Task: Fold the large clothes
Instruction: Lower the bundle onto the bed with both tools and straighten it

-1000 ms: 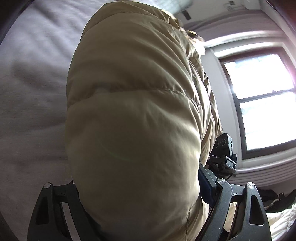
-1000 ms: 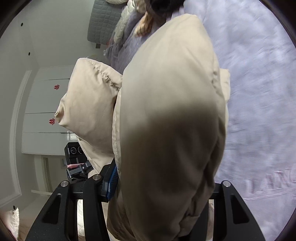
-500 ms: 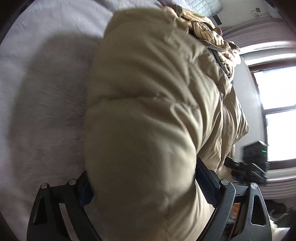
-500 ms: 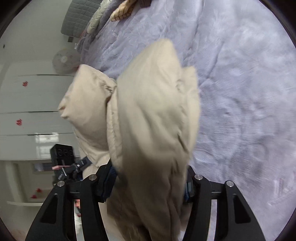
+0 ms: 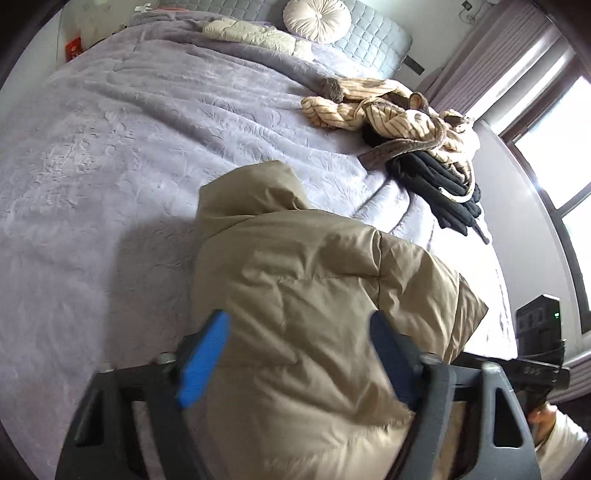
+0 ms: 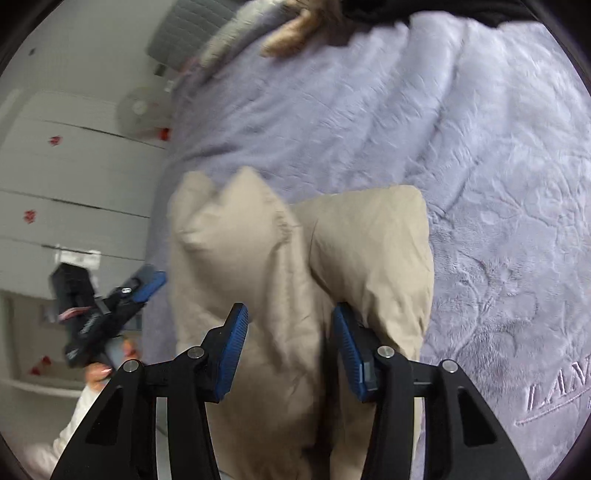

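A beige puffer jacket (image 5: 303, 302) lies bunched on the lavender bed cover, near the bed's front edge. My left gripper (image 5: 299, 332) stands wide open around its near part, blue pads on either side of the fabric. In the right wrist view the same jacket (image 6: 280, 266) fills the centre. My right gripper (image 6: 290, 325) is open, its blue pads apart with jacket fabric between them. Whether the pads touch the fabric is unclear. Each gripper shows in the other's view, the right one (image 5: 539, 354) and the left one (image 6: 110, 306).
A heap of striped beige and black clothes (image 5: 417, 144) lies on the bed's right side. A round cushion (image 5: 317, 16) and grey headboard (image 5: 373, 40) are at the far end. The lavender bed cover (image 5: 110, 147) spreads to the left. A window (image 5: 561, 177) is on the right; white cupboards (image 6: 55, 166) are on the left.
The jacket came down from hanging in front of both cameras onto the bed. Both grippers opened from their grip on it.
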`<state>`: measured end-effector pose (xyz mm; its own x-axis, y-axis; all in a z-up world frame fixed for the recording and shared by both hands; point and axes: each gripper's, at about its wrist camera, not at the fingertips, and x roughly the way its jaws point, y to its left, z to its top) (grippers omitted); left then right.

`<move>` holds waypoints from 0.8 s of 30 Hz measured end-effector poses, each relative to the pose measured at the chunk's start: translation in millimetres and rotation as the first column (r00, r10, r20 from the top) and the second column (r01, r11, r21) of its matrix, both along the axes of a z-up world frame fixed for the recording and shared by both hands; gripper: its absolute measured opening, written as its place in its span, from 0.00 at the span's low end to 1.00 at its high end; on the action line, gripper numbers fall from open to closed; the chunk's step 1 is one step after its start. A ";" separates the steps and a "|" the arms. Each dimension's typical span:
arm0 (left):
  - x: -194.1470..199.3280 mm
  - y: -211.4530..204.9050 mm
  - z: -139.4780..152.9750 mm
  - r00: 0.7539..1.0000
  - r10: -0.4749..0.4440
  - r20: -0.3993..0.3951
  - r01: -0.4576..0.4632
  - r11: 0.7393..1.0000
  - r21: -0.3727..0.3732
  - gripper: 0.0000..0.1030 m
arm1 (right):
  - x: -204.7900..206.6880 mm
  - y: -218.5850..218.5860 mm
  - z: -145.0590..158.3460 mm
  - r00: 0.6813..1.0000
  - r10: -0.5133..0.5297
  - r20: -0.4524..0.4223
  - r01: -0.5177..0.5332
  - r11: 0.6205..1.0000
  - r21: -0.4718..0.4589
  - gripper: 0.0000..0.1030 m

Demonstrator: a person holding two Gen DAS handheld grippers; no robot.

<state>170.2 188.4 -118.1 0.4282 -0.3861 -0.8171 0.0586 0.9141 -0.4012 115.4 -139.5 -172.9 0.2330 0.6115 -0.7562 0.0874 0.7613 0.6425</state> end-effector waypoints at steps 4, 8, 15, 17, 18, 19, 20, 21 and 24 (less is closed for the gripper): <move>11.2 -10.3 -3.2 1.000 0.006 -0.001 -0.006 0.998 0.069 0.72 | -6.1 12.2 19.8 0.994 0.072 0.076 -0.063 0.991 -0.118 0.05; 29.5 -32.8 -23.6 0.999 0.001 -0.040 0.006 0.986 0.169 0.72 | -11.9 5.2 5.5 0.998 0.064 0.024 -0.055 0.962 -0.267 0.04; 43.2 -90.4 -50.9 0.995 -0.091 -0.046 0.102 0.917 0.385 0.73 | -23.2 -22.4 -30.2 1.000 -0.015 -0.018 0.010 0.963 -0.269 0.03; 42.5 -91.4 -54.5 0.994 -0.093 -0.051 0.106 0.911 0.398 0.73 | -35.1 -33.2 -28.6 0.998 -0.053 -0.020 0.046 0.968 -0.246 0.03; 42.0 -90.6 -54.8 0.994 -0.096 -0.051 0.108 0.910 0.400 0.73 | -36.1 -33.2 -25.9 0.997 -0.075 -0.021 0.067 0.968 -0.243 0.03; 40.6 -89.2 -54.7 0.994 -0.098 -0.048 0.109 0.910 0.400 0.73 | -42.3 -33.0 -18.5 0.996 -0.088 -0.018 0.081 0.966 -0.246 0.04; 39.7 -87.4 -55.0 0.994 -0.098 -0.047 0.109 0.911 0.398 0.73 | -52.6 -34.8 -7.6 0.996 -0.091 -0.007 0.086 0.963 -0.254 0.04; 39.0 -84.8 -55.3 0.994 -0.095 -0.045 0.106 0.914 0.392 0.73 | -59.3 -36.7 -1.1 0.996 -0.091 0.005 0.089 0.962 -0.259 0.04; 39.0 -80.2 -56.4 0.995 -0.088 -0.046 0.098 0.919 0.381 0.73 | -80.7 -19.7 35.8 0.994 -0.051 0.096 0.071 0.973 -0.218 0.04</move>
<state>209.3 108.1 -174.5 0.3809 -0.0793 -0.9212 0.1448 0.9891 -0.0252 34.7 -159.2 -137.1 0.3376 0.4142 -0.8453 0.0875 0.8803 0.4663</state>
